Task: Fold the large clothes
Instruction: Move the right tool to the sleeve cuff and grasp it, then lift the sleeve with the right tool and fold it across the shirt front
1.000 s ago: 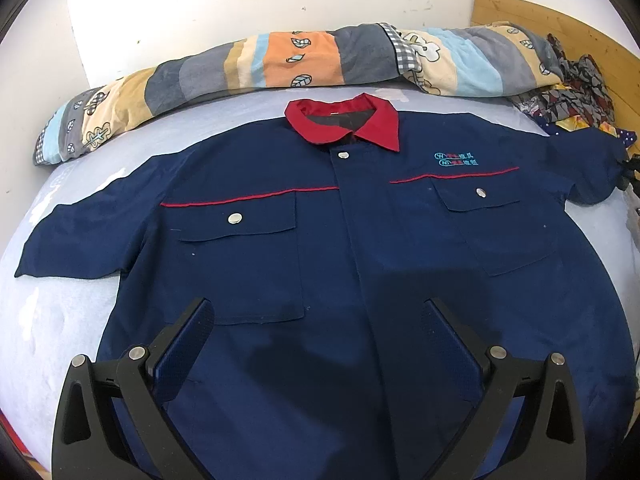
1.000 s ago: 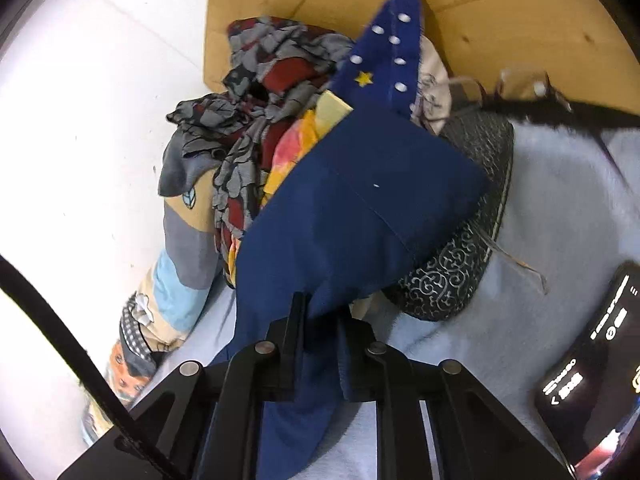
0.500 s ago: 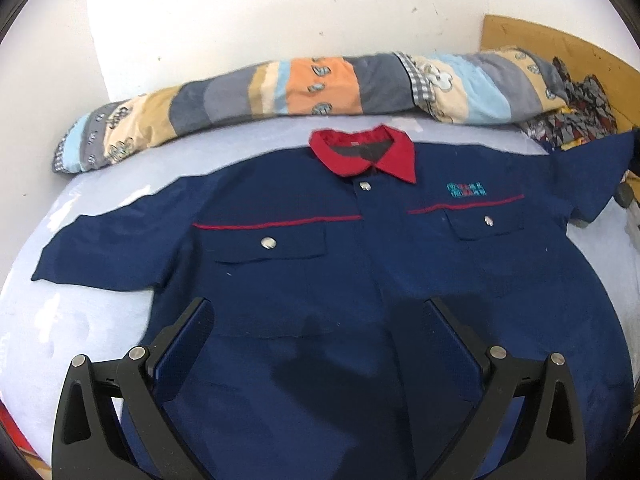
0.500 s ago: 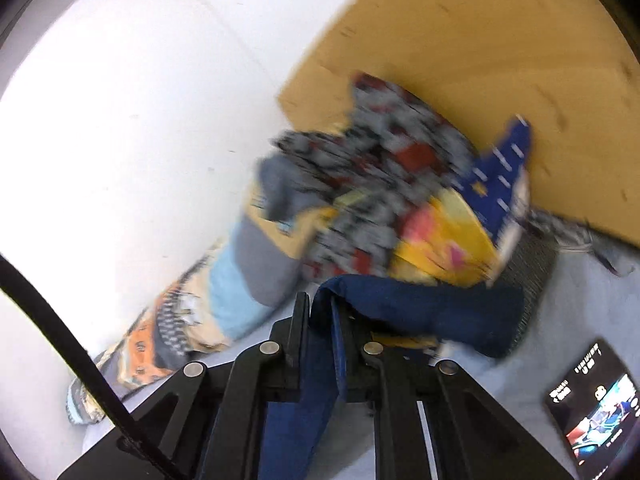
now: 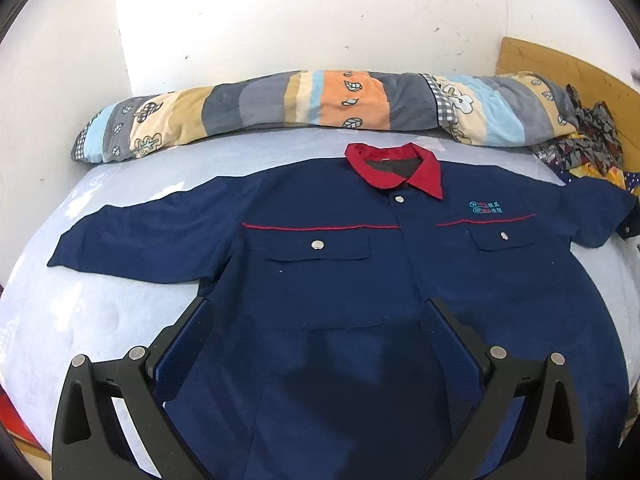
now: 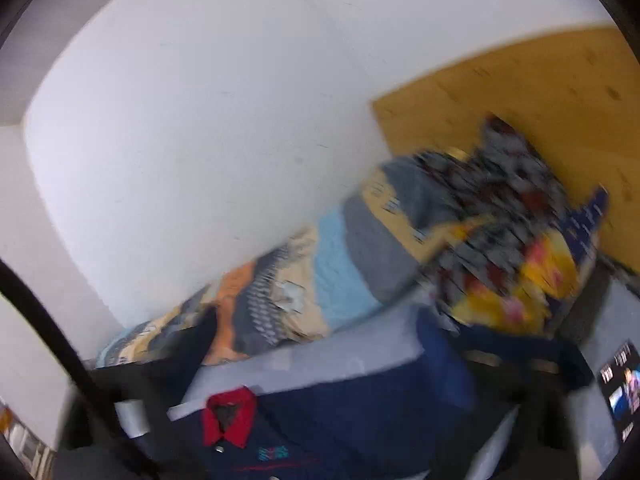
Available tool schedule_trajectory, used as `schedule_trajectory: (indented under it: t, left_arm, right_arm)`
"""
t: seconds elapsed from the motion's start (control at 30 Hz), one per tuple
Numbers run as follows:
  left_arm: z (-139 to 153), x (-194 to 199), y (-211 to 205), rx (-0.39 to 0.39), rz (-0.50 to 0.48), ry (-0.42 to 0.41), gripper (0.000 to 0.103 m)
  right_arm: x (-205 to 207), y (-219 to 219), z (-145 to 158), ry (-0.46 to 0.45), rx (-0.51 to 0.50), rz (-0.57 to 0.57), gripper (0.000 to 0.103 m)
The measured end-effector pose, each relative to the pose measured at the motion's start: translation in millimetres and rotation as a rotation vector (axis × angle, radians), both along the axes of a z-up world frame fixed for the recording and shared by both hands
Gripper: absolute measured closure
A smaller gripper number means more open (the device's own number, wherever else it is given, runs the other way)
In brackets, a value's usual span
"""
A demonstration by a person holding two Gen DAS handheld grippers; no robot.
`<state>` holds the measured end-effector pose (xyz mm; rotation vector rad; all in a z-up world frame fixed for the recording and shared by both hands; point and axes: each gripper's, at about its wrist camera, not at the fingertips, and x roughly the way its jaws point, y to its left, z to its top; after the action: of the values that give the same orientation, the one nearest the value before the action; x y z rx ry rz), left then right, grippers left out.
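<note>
**Navy shirt spread flat on the bed, both pairs of jaws apart**

The navy work shirt (image 5: 340, 280) lies face up and buttoned on the pale blue bed (image 5: 100, 312), its red collar (image 5: 394, 170) toward twelve o'clock in the left wrist view. One sleeve stretches flat toward nine o'clock; the other reaches toward three o'clock, its cuff at the picture's edge. Two chest pockets with metal snaps sit under thin red piping, and a small embroidered logo (image 5: 485, 207) sits above the pocket at the two o'clock side.

The left gripper (image 5: 320, 316) hovers over the shirt's lower front at six o'clock, jaws wide apart with nothing between them.

In the blurred right wrist view the right gripper (image 6: 320, 420) shows only as dark smears at the bottom; its jaws have just been opening and stand apart, with the shirt lying beyond them rather than pinched.

A long patchwork quilt roll (image 5: 320, 108) lies beyond the collar along the white wall. At two o'clock a heap of patterned clothes (image 5: 584, 144) rests against a wooden headboard (image 5: 560, 68). A lit phone (image 6: 620, 392) lies on the bed at four o'clock in the right view.
</note>
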<state>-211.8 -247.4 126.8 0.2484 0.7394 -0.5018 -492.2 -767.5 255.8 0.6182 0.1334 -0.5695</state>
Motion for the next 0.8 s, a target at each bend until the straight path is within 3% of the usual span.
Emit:
schedule_trajectory:
  t: [0.1,0.17,0.33,0.4,0.6,0.8]
  left_arm:
    - [3,1,5,-0.022,-0.002,0.007,0.000]
    - [2,1,2,-0.023,-0.009,0.011,0.000]
    - [-8,0,-18,0.005,-0.034,0.019,0.000]
    - [-13,-2,-27,0.031,-0.041,0.012,0.000]
    - [-28,-2,-43,0.080,-0.062,0.027,0.000]
    - [-33,-5,-51,0.101,-0.081,0.018,0.000]
  right_arm:
    - [-32,-25,-52,0.027,0.098,-0.064,0.000]
    - [-57,-45,-88,-0.008,0.196,-0.099,0.000]
    - [-118,-89,-189,-0.218,0.514,-0.165,0.000]
    - [-129,-100,-209,-0.301,0.580,-0.189,0.000]
    - [-126,-130,-227,-0.456,0.717,-0.212,0.000]
    - [-105,-156,-264,-0.667,1.051,-0.230,0.000]
